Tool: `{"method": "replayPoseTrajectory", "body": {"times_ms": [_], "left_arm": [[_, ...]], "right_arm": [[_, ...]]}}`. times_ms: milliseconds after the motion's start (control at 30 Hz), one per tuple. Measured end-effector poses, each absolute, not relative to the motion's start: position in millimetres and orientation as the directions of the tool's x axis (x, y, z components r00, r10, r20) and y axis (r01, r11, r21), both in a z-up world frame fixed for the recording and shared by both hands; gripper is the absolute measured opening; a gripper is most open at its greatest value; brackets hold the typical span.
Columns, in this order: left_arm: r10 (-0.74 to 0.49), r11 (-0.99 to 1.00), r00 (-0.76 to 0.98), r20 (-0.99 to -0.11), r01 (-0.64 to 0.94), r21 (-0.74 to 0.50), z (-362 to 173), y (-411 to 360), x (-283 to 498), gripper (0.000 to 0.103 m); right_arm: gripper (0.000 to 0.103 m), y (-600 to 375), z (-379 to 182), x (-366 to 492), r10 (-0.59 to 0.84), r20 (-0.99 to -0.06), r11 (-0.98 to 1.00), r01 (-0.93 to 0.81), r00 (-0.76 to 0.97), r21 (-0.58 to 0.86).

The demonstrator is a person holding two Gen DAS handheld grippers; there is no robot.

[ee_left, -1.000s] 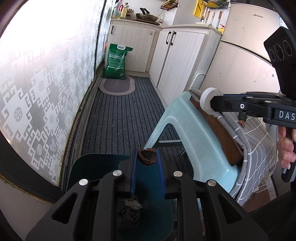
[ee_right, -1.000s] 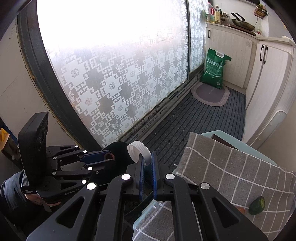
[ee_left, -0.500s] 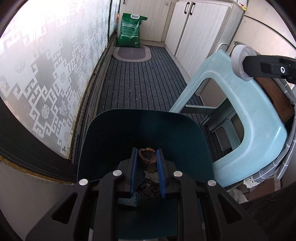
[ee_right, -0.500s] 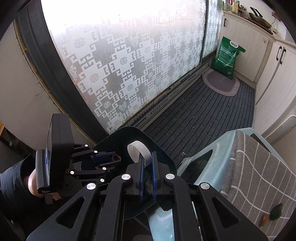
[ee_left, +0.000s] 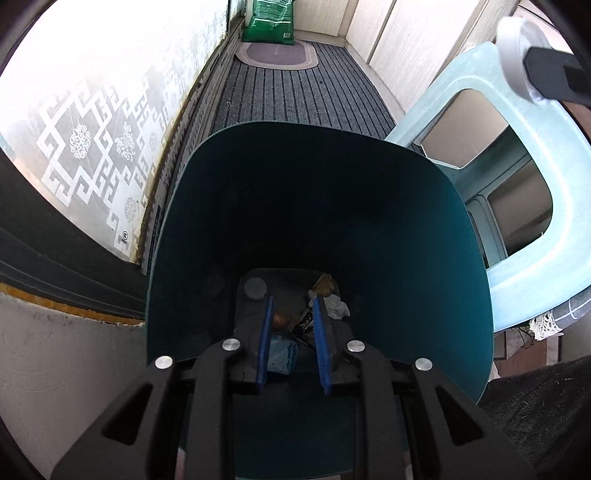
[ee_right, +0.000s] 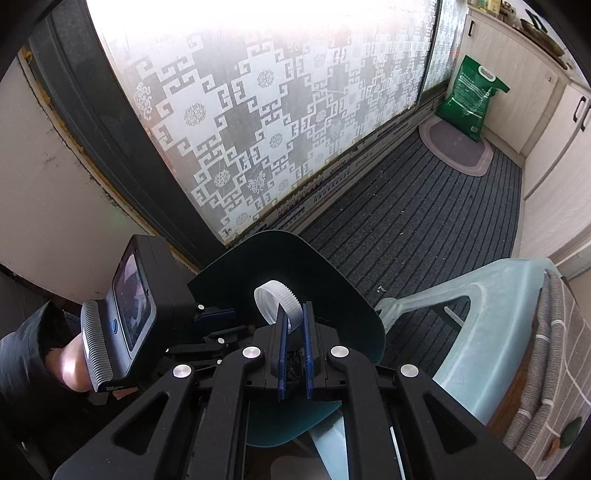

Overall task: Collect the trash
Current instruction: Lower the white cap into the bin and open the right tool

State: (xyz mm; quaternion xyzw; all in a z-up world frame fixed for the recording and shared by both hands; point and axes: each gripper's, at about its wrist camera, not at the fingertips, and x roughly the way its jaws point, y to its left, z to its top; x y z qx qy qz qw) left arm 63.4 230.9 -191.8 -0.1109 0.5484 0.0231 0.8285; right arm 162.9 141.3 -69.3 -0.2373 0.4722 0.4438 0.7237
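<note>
Tongs first: your left tongs (ee_left: 291, 302) point steeply down inside the dark teal bin (ee_left: 461, 258), their blue pads a narrow gap apart and clamped on a small brown scrap (ee_left: 279, 319). It sits in shadow against the left pad and is hard to make out. Below the tips, on the bin's bottom, lie a crumpled white paper (ee_left: 338, 309), a tan lump (ee_left: 325, 286) and a bluish wrapper (ee_left: 282, 350). Your left hand (ee_right: 70, 365), in a dark sleeve (ee_right: 22, 343), grips the handle just outside the bin's near rim.

Your right tongs (ee_right: 294, 308) are pressed together on the ridged wall of a white bottle cap (ee_right: 280, 299), which stands on edge between the pads. The cap is not in the bin. Your right camera sees it against the bin's mouth, and your left camera sees it higher up, past the far rim, in front of the stool.

That pale green plastic stool (ee_left: 517, 147) stands just beside the bin, with a grey checked cloth (ee_right: 554, 350) draped over its seat. Both rest on a dark striped floor mat (ee_left: 295, 92) that runs alongside a frosted glass door with a white key pattern (ee_right: 258, 129). At the far end lies an oval rug (ee_left: 277, 55), with a green bag (ee_left: 269, 18) standing at its back edge, near pale cupboards (ee_right: 517, 92).
</note>
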Motion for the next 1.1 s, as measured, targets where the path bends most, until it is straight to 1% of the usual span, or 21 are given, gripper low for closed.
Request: {"method": "replayPoseTrajectory", "body": {"times_ms": [200,433,700,800,1100], "left_arm": [[-0.074,0.97,0.434,-0.898,-0.178,-0.166,-183.8,241.0,55.9,0.022],[-0.077,0.965,0.534,-0.842,-0.173,-0.198,-159.2,248.7,47.9,0.021],[-0.049,0.962,0.648,-0.76,-0.174,-0.21,-125.5,251.5,38.8,0.018],[-0.007,0.97,0.689,-0.725,-0.172,-0.173,-113.3,250.4,35.3,0.017],[-0.034,0.96,0.797,-0.603,-0.141,-0.241,-73.1,255.5,24.2,0.017]], "right_arm": [[0.007,153.2,-94.9,158.6,0.359,-0.925,0.481,-0.874,0.126,0.067],[0.007,162.7,-123.1,151.2,0.287,-0.954,0.46,-0.886,0.09,0.055],[0.007,160.1,-156.5,144.7,0.209,-0.977,0.451,-0.89,0.04,0.06],[0.007,159.9,-164.7,142.9,0.186,-0.982,0.445,-0.893,0.028,0.059],[0.008,158.3,-178.8,135.5,0.159,-0.987,0.434,-0.898,0.007,0.064]]}}
